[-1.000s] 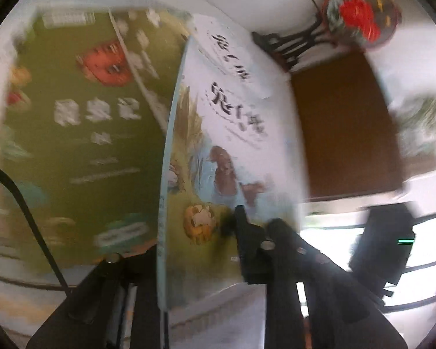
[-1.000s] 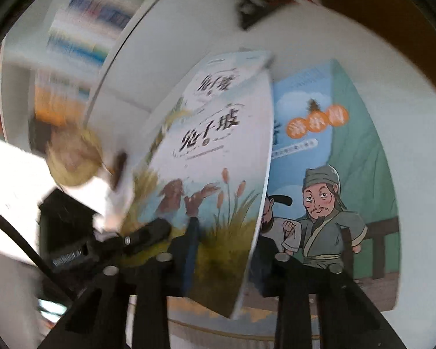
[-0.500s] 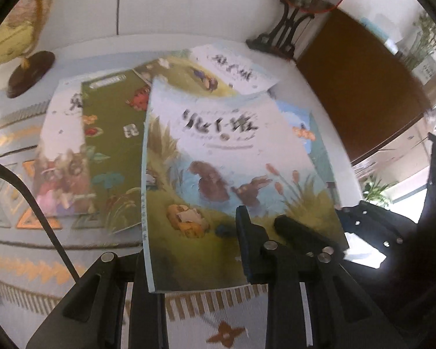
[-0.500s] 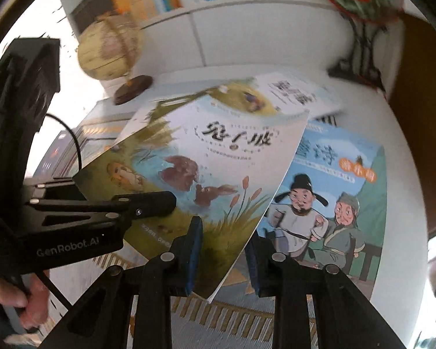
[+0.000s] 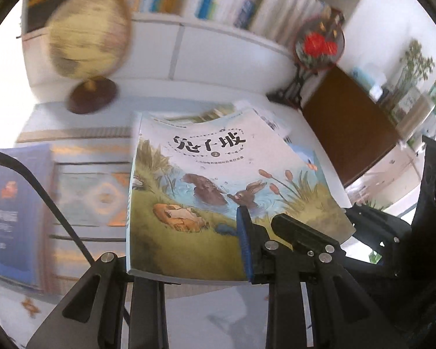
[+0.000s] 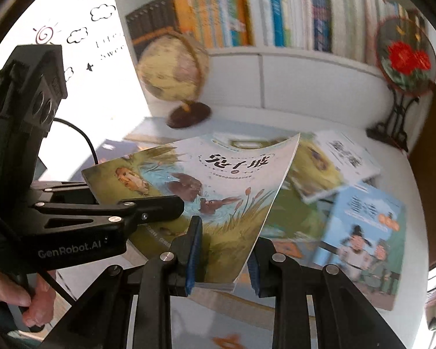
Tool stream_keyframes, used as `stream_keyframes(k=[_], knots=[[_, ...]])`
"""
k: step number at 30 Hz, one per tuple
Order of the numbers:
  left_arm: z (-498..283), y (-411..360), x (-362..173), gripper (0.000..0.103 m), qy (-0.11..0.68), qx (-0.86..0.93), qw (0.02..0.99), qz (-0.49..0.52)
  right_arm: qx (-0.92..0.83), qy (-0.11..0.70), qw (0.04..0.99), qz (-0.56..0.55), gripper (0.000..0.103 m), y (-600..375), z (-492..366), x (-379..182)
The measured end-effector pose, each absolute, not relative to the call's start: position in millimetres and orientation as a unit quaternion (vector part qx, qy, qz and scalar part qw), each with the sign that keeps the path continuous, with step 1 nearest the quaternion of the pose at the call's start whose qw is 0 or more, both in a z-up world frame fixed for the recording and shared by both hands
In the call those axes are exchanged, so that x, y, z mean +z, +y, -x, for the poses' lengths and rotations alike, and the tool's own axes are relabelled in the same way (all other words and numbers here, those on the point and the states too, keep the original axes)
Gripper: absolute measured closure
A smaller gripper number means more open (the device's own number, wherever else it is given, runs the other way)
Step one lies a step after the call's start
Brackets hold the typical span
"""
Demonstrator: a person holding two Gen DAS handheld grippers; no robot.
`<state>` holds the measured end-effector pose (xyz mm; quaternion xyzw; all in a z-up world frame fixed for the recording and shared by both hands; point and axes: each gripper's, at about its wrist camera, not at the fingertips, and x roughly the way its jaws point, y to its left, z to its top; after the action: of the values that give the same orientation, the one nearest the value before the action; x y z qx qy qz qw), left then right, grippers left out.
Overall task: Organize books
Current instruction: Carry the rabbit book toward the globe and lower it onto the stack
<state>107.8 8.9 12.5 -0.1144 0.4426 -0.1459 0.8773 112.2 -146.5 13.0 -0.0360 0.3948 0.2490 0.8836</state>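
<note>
A picture book with rabbits on a pond (image 5: 218, 192) hangs in the air above the table, cover up and slightly bent. My left gripper (image 5: 191, 261) is shut on its near edge, the blue pad (image 5: 244, 247) pressing on the cover. In the right wrist view my right gripper (image 6: 222, 258) is shut on the same book (image 6: 218, 186) at its lower corner. The left gripper (image 6: 171, 206) clamps the book's left side there, and a hand (image 6: 23, 290) holds its handle. The right gripper's upper finger (image 5: 299, 229) lies over the book's lower right corner.
Below lie a light blue book with two men (image 6: 363, 241), a white book (image 6: 348, 157), a green one (image 6: 305, 174) and a dark blue book (image 5: 11, 203) on a patterned runner (image 5: 96, 197). Behind stand a globe (image 6: 171, 67), a red flower ornament (image 6: 404, 55), a bookshelf (image 6: 290, 14) and a brown cabinet (image 5: 348, 122).
Both grippers have risen with the rabbit book, lifting it off the pile. The book has turned from edge-on to cover up, and the bookshelf and globe have come into view.
</note>
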Motion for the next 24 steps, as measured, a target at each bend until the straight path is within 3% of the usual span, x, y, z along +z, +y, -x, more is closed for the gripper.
stream_keyframes(k=[6,12,24], knots=[[-85.7,124.6,30.9,0.079,0.417,-0.106,0.893,0.13,0.273,0.364,0.89,0.031,0.075,-36.8,-90.9,31.2],[-71.3,216.3,14.0,0.079,0.43,-0.057,0.89,0.144,0.313,0.373,0.873,0.033,0.075,62.4,-85.1,16.6],[-83.3,271.5,-39.0,0.078,0.453,-0.057,0.87,0.185,0.296,0.419,0.857,0.049,0.074,136.9,-95.8,-29.2]])
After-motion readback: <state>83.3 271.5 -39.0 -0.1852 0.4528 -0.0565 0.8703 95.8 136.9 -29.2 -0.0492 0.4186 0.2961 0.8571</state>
